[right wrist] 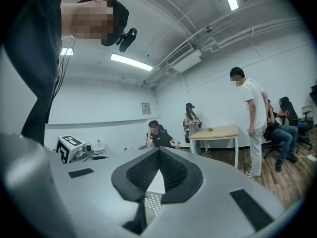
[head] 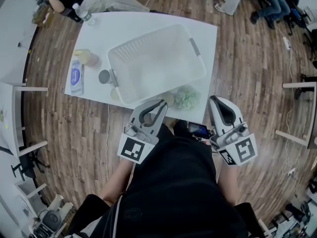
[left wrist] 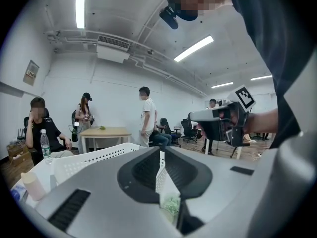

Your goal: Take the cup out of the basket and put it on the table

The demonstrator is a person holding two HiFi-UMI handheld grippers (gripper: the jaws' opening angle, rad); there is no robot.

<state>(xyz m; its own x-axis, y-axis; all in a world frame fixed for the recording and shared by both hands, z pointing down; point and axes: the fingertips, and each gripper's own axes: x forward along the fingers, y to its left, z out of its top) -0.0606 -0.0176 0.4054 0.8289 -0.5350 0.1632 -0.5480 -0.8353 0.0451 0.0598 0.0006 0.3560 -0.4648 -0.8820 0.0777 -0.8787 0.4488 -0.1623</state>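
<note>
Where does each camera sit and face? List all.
Head view: on head, steeply down at basket on table; torso, left hand-held gripper, right hand-held gripper.
Left gripper view: on that gripper, level over basket; shut jaws, torso.
Right gripper view: on that gripper, level into room; shut jaws, torso.
Shared: both gripper views show wooden desk.

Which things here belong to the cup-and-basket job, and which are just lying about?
Job: basket, table, left gripper, right gripper, both shut; the cup I cannot make out.
Lying about: water bottle, blue pack, green fluffy ball.
</note>
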